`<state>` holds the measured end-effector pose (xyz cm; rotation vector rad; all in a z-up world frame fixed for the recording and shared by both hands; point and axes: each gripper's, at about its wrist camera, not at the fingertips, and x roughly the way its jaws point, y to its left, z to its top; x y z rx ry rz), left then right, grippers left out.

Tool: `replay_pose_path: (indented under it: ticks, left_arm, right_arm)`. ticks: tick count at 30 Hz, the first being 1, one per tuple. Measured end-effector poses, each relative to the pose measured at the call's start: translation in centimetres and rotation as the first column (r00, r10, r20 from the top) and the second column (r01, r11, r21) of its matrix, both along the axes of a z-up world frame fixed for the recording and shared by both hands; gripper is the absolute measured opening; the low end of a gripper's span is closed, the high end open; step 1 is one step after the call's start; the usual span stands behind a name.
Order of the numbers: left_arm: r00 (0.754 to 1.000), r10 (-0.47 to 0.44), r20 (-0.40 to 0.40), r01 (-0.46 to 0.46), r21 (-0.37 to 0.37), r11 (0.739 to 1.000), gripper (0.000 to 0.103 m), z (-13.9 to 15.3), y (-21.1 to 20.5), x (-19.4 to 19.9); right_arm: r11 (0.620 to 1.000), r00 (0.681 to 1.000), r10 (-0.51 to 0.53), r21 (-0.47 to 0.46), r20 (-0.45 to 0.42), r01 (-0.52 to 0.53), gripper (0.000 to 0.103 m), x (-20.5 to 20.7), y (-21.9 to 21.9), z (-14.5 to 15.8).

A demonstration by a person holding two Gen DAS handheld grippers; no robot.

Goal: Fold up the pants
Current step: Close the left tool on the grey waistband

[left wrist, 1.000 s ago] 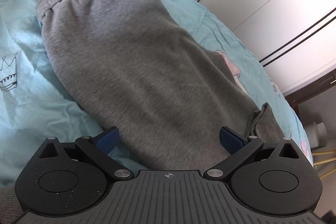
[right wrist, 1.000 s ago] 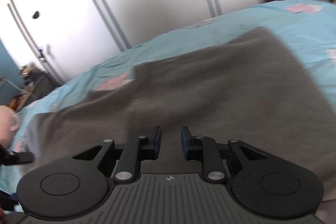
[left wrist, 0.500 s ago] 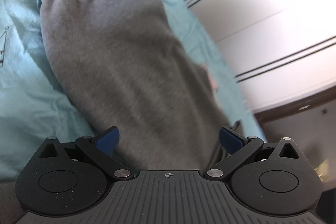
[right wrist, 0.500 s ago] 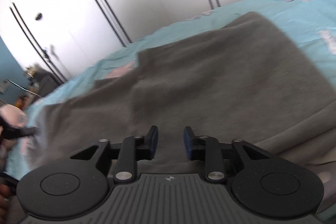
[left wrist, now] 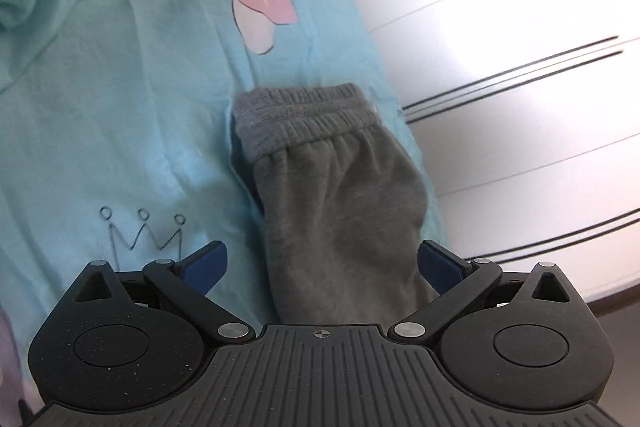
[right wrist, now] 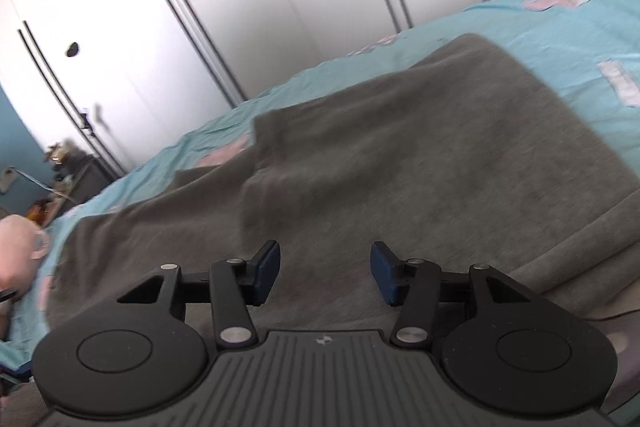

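Grey sweatpants point(right wrist: 400, 155) lie spread on a turquoise bedsheet point(left wrist: 100, 107), with one layer folded over another. In the left wrist view one pant leg point(left wrist: 340, 203) runs away from me and ends in a ribbed cuff point(left wrist: 300, 119). My left gripper point(left wrist: 322, 261) is wide open and empty, its blue pads either side of that leg just above it. My right gripper point(right wrist: 325, 269) is open and empty, low over the wide part of the pants.
White wardrobe doors point(right wrist: 240, 7) stand close along the bed's far edge and also show in the left wrist view point(left wrist: 520, 67). The sheet has a mushroom print point(left wrist: 256, 3) and a crown drawing point(left wrist: 144, 231). A cluttered dark stand point(right wrist: 68, 171) is at far left.
The left gripper has moved along the pants to the leg's cuff end. The right gripper's jaws have opened from nearly shut to well apart and it has dropped slightly toward the cloth.
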<state>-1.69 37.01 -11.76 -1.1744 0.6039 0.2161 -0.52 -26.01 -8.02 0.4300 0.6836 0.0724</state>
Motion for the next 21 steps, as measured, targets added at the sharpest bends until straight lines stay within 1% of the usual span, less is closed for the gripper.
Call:
replay_pose_path:
  ticks: [1, 2, 3, 4, 7, 11, 13, 17, 19, 21]
  left_arm:
    - [0.999, -0.022, 0.03, 0.023, -0.021, 1.0, 0.103, -0.3, 0.3, 0.2]
    - [0.996, -0.052, 0.073, 0.056, -0.043, 0.998, 0.103, -0.6, 0.6, 0.6]
    - [0.99, -0.078, 0.114, 0.085, -0.056, 0.995, 0.103, -0.9, 0.8, 0.6]
    - [0.987, -0.091, 0.135, 0.1, -0.066, 0.993, 0.103, -1.4, 1.1, 0.9]
    - [0.993, -0.069, 0.092, 0.075, -0.067, 0.995, 0.103, -2.4, 1.9, 1.8]
    - [0.99, -0.084, 0.111, 0.094, -0.089, 0.992, 0.103, -3.5, 3.2, 3.0]
    - [0.985, -0.079, 0.154, 0.098, -0.116, 0.988, 0.103, -3.9, 3.7, 3.3]
    - [0.976, -0.071, 0.205, 0.109, -0.176, 0.978, 0.103, -5.1, 4.7, 4.3]
    - [0.962, -0.073, 0.262, 0.13, -0.206, 0.97, 0.103, -5.6, 5.0, 4.9]
    - [0.927, -0.052, 0.372, 0.155, -0.252, 0.955, 0.103, -5.8, 5.0, 4.6]
  right_arm:
    - [1.0, 1.0, 0.009, -0.005, -0.013, -0.009, 0.063, 0.2, 0.2, -0.3]
    - [1.0, 1.0, 0.025, -0.01, -0.014, -0.025, 0.067, 0.3, 0.4, -0.6]
    - [0.999, 0.999, 0.039, -0.022, -0.002, -0.039, 0.075, 0.4, 0.8, -0.6]
    - [0.998, 0.999, 0.053, -0.033, 0.003, -0.053, 0.083, 0.3, 1.2, -0.7]
    - [0.993, 0.996, 0.09, -0.073, 0.013, -0.088, 0.092, 0.5, 2.1, -0.8]
    - [0.993, 0.995, 0.098, -0.069, 0.022, -0.096, 0.094, 0.6, 2.1, -0.9]
    - [0.993, 0.995, 0.098, -0.064, 0.024, -0.097, 0.096, 0.6, 2.1, -1.0]
    - [0.991, 0.994, 0.106, -0.088, 0.026, -0.103, 0.097, 0.6, 2.4, -1.0]
    - [0.99, 0.994, 0.105, -0.093, 0.028, -0.102, 0.097, 0.6, 2.5, -1.0]
    - [0.991, 0.994, 0.103, -0.09, 0.031, -0.1, 0.097, 0.6, 2.5, -1.1]
